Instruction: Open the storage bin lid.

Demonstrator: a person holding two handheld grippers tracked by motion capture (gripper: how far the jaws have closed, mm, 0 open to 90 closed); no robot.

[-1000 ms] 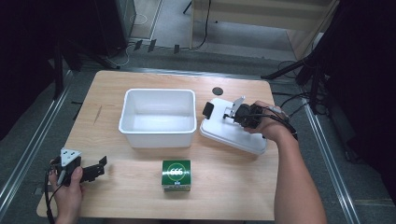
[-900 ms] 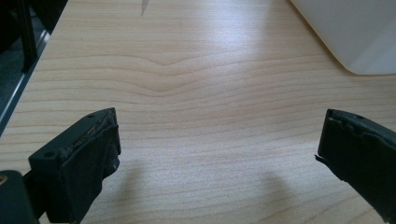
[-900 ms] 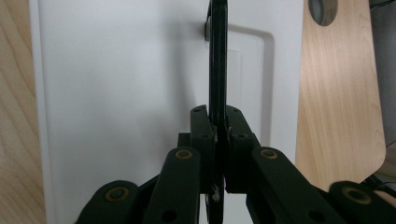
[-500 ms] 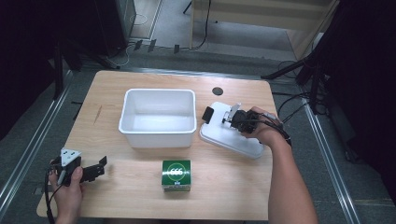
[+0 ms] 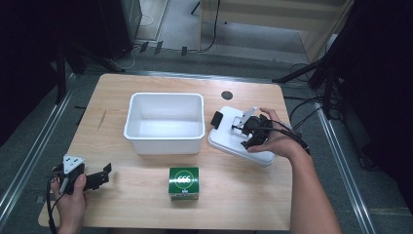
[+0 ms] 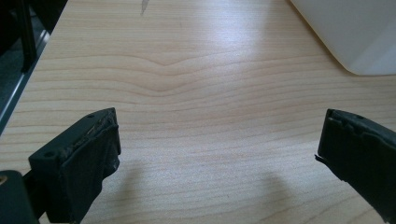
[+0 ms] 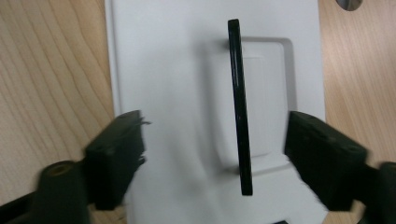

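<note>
**A:** Where does the white flat plastic lid [image 5: 239, 144] lie relative to the right tool [image 5: 233, 126]?

**B:** Directly beneath it, flat on the pale wooden surface [image 5: 146, 195], just right of the white rectangular plastic bin [image 5: 165, 122]. The lid's thin black handle [image 7: 239, 102] stands upright on edge between the jaws, its long axis running along them, away from the camera. The jaws have just been opening; they now stand wide, and the pads sit clear of the handle on both sides.

**A:** So nothing is held?

**B:** Nothing. The lid rests on its own, smooth and glossy, with a shallow moulded recess under the handle.

**A:** And the left tool [image 5: 100, 178]?

**B:** Spread wide over bare wood grain, well apart from the lid. A green printed carton [image 5: 183, 183] sits between the two hands, nearer the left one.
</note>
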